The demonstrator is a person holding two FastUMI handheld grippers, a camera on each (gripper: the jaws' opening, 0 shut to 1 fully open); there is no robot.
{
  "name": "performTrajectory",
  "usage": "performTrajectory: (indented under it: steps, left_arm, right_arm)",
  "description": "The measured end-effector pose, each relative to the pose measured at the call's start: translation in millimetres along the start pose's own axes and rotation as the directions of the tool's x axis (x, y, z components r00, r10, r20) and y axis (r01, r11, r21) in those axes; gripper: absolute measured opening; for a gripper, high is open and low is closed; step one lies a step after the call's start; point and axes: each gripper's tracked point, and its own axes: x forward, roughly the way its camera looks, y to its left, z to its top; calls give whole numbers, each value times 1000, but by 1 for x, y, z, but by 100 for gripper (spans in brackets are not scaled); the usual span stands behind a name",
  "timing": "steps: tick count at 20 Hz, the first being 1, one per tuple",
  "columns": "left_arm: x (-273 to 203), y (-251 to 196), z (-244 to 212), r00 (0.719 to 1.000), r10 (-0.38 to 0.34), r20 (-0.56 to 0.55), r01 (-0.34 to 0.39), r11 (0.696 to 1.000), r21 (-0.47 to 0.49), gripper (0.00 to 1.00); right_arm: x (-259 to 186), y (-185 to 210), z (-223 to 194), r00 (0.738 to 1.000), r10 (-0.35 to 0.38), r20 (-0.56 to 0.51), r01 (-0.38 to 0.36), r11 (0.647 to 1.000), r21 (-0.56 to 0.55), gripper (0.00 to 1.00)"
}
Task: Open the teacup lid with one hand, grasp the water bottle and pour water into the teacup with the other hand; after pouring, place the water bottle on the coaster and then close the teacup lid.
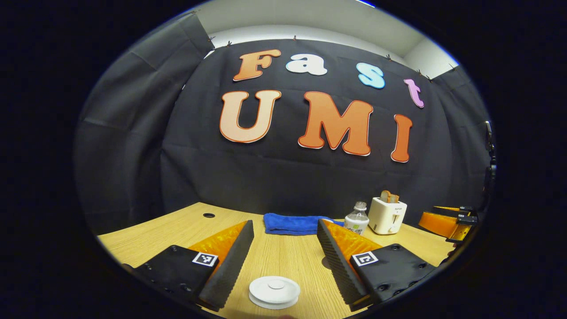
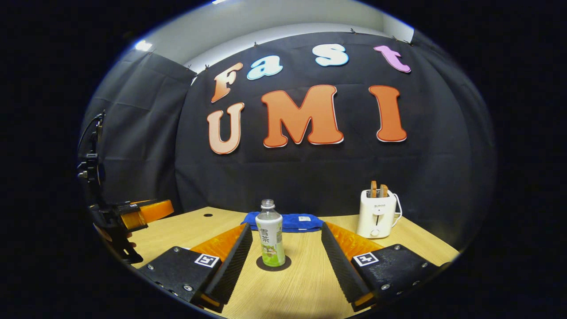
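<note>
In the left gripper view, the left gripper (image 1: 285, 248) stood wide open with nothing between its fingers, and the white teacup lid (image 1: 274, 291) sat low and nearest of all, centred in the gap and clear of both fingers, the cup under it cut off at the bottom edge. That put the lid straight ahead of and below this gripper, so the left hand looked best placed for any move on it. In the right gripper view, the right gripper (image 2: 287, 250) was likewise spread wide and empty, with the water bottle (image 2: 269, 240) standing upright on the dark round coaster (image 2: 273, 263) just past its fingertips, midway between them, its long axis vertical and its cap apparently off. Judging by the bottle on the coaster and the lid down, the task read as either untouched or finished; which, I cannot tell. Farther back on the wooden table (image 2: 305, 283) lay a blue cloth (image 2: 292, 221), then a white toaster (image 2: 376, 212) holding slices. The coaster appeared in the right gripper view, the lid in the left; each view caught the other gripper at its edge.
</note>
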Motion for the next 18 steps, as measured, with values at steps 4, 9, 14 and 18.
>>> performTrajectory:
  steps: [4, 9, 14, 18]
  left_arm:
    - [-5, 2, 3, 999, 26, 19, -26, 1000, 4, 93]
    - [-11, 1, -4, 999, 45, 21, -46, 997, 62, 93]
    - [-16, 3, 1, 996, 72, 43, -76, 993, 91, 95]
    - [-20, 11, 11, 991, 107, 77, -116, 987, 115, 93]
  right_arm:
    - [-9, -5, -9, 1000, -14, -14, 14, 1000, 10, 94]
    - [-13, -2, -26, 999, -16, -43, 16, 1000, -1, 94]
    - [-15, 6, -26, 999, -1, -37, 0, 1000, -23, 94]
    - [-15, 4, -19, 1000, -9, -23, 8, 999, -35, 99]
